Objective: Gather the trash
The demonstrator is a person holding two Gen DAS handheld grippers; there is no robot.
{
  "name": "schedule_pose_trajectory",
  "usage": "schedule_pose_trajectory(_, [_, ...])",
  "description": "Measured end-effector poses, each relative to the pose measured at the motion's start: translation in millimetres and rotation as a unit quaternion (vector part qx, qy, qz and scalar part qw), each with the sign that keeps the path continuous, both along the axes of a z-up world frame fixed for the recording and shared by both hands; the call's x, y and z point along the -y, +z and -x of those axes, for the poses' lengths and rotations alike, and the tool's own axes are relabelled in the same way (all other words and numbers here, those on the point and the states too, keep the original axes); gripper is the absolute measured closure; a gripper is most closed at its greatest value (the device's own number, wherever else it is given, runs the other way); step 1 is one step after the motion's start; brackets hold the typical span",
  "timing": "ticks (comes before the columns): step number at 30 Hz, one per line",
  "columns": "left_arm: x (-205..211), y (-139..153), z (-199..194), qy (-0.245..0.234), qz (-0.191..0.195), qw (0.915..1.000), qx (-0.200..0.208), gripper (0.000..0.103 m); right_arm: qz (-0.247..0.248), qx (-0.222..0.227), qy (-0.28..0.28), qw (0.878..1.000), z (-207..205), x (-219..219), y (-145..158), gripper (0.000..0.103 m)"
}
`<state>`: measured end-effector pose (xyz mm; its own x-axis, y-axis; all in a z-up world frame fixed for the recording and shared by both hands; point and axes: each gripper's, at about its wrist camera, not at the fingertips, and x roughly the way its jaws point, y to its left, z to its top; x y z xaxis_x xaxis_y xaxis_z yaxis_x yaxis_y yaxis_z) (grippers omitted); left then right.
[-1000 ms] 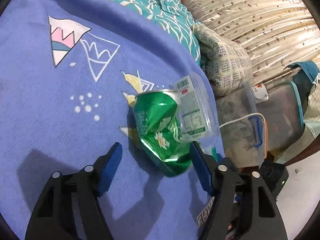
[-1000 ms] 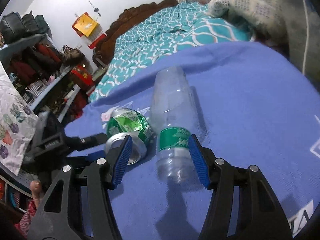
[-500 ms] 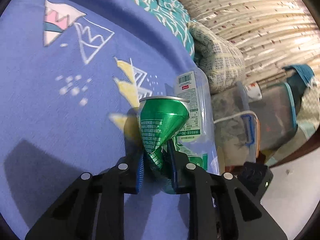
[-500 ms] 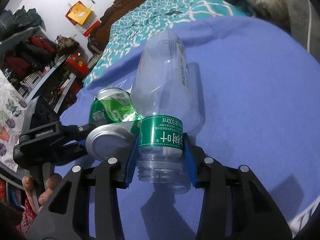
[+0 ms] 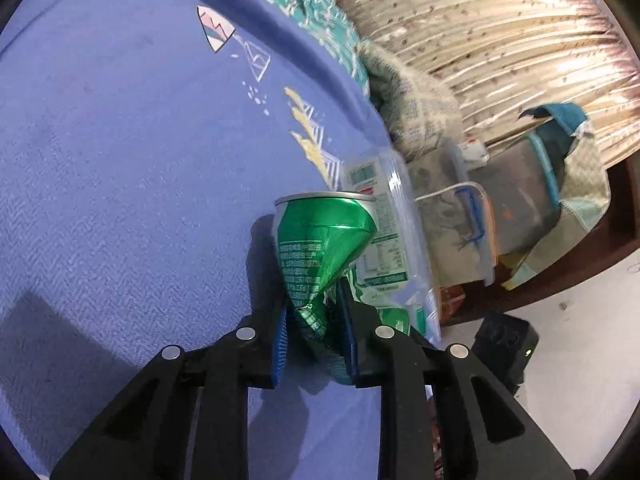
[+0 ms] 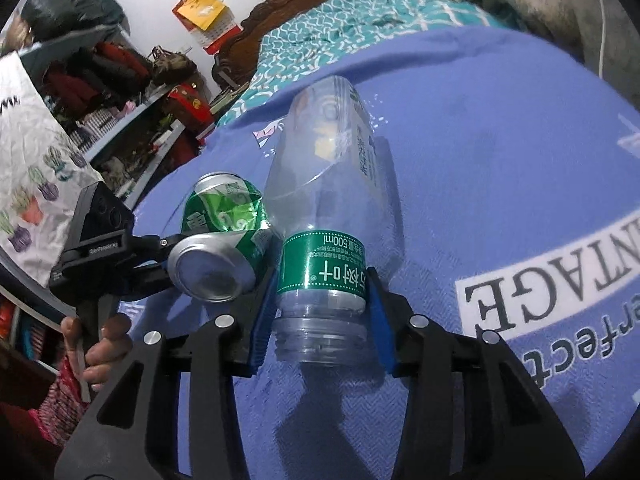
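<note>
- Between the blue pads of the left tool (image 5: 316, 344), a crushed green can (image 5: 324, 248) is pinched at its dented waist; jaws nearly together, narrowed to the crease in the metal.
- Grip sits on the can's thinnest part, probably because the crumple gives the pads a flat bite.
- Right tool (image 6: 322, 320) is closed around a clear plastic bottle (image 6: 324, 184), pads pressing the green label band just above the open, capless neck; jaws about half spread, matched to the bottle's width.
- Bottle's neck points back toward the right tool, its base away.
- Can and bottle lie side by side, touching or nearly so, on a blue blanket (image 5: 120, 160) spread over the bed; whether either is lifted clear cannot be told.
- Both pieces of trash gripped at once, which I judge suits carrying them off together.
- Beyond the bed edge: storage boxes (image 5: 520, 208) and a curtain (image 5: 480, 20). No bin visible.
</note>
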<state>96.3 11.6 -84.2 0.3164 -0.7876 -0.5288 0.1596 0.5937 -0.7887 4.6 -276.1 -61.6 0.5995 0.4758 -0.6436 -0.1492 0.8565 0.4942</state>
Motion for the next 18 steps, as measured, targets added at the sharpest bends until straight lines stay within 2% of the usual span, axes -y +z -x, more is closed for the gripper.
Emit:
schedule_pose_trajectory(4, [0.8, 1.4, 4.7, 0.010, -0.005, 0.9998, 0.014, 0.081, 0.013, -0.007, -0.004, 1.000, -0.6, -3.1, -1.2, 0.054])
schedule_pose_trajectory(18, [-4.8, -0.5, 5.8, 0.024, 0.006, 0.9996, 0.014, 0.081, 0.009, -0.008, 0.001, 1.000, -9.1, 1.4, -4.8, 0.050])
